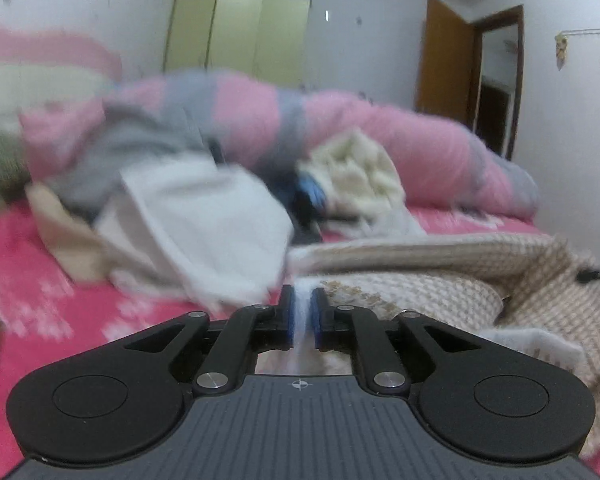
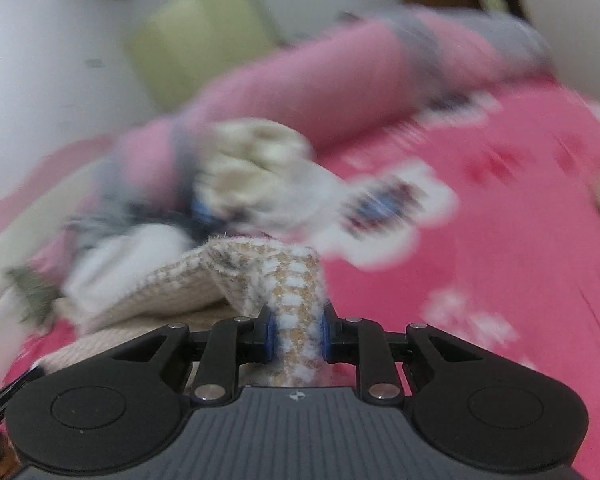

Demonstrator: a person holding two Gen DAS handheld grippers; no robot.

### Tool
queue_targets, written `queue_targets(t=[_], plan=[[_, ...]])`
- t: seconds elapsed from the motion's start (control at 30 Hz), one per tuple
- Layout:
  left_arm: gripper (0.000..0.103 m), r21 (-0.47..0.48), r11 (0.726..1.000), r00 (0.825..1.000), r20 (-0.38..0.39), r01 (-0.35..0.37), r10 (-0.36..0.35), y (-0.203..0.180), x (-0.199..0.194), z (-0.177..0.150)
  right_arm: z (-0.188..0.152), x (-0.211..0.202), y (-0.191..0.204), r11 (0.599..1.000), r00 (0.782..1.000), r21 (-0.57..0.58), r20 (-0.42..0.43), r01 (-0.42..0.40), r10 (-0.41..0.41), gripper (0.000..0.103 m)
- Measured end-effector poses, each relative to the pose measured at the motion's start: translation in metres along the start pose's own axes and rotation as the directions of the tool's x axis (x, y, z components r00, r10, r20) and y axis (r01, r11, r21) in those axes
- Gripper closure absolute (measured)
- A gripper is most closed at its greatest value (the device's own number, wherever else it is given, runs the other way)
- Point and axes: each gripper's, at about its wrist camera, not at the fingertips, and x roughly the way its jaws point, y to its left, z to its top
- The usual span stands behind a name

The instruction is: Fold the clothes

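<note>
both tongs work over a bed [image 1: 28, 248] covered by a bright pink sheet with white flowers. the task's thing, a beige-and-white checked knit garment [image 1: 480, 280], lies crumpled on the bed at the near side. the left tongs [image 1: 303, 316] stand almost closed, pinching a thin pale edge of cloth that runs up between the blue pads [image 1: 287, 320]; the cloth appears to belong to the checked knit garment, though blur leaves this uncertain. the right tongs [image 2: 298, 332] grip a bunched fold of the same checked knit garment [image 2: 296, 300], which fills the gap between the pads. beyond the checked knit garment on the bed lies a heap of other clothes [image 1: 204, 216], white, grey and cream. behind the heap stretches a rolled pink-and-grey quilt [image 1: 400, 136]. past the quilt, against the far wall, stands a pale green wardrobe [image 1: 236, 28].
</note>
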Motion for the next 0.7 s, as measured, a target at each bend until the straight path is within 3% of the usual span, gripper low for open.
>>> queue_targets(t=[0.07, 0.13, 0.2, 0.3, 0.4, 0.5, 0.6, 0.7], plan=[[0.086, -0.004, 1.000, 1.000, -0.024, 0.009, -0.009, -0.003, 0.006, -0.005, -0.010, 0.014, -0.031, 0.996, 0.997, 0.067, -0.064, 0.055, -0.050, 0.074], [0.068, 0.005, 1.000, 1.000, -0.010, 0.006, -0.006, -0.007, 0.000, -0.006, -0.026, 0.008, -0.051, 0.989, 0.995, 0.128, -0.083, 0.071, -0.061, 0.059], [0.043, 0.008, 1.000, 1.000, 0.012, 0.019, -0.019, -0.010, -0.010, -0.007, -0.036, -0.005, -0.064, 0.982, 0.995, 0.177, -0.082, 0.067, -0.053, 0.049], [0.034, 0.028, 0.999, 0.999, 0.020, 0.044, -0.044, -0.024, -0.035, -0.017, -0.043, -0.026, -0.064, 0.985, 0.997, 0.154, -0.015, 0.081, -0.079, 0.046], [0.031, 0.040, 0.997, 0.998, -0.015, 0.067, -0.066, -0.032, -0.046, -0.028, -0.045, -0.055, -0.045, 0.994, 0.992, 0.039, 0.078, 0.100, -0.103, 0.044], [0.031, 0.049, 0.994, 0.992, -0.079, 0.102, -0.098, -0.039, -0.042, -0.040, -0.046, -0.068, -0.002, 0.976, 0.988, -0.191, 0.134, 0.101, -0.076, 0.035], [0.031, 0.083, 0.993, 0.991, -0.104, 0.088, -0.079, -0.049, -0.040, -0.054, -0.060, -0.070, 0.056, 0.890, 0.990, -0.451, 0.144, 0.065, 0.001, 0.027], [0.031, 0.098, 0.993, 0.992, -0.116, 0.067, -0.055, -0.054, -0.040, -0.065, -0.077, -0.055, 0.105, 0.794, 0.991, -0.606, 0.061, -0.058, 0.119, 0.016]])
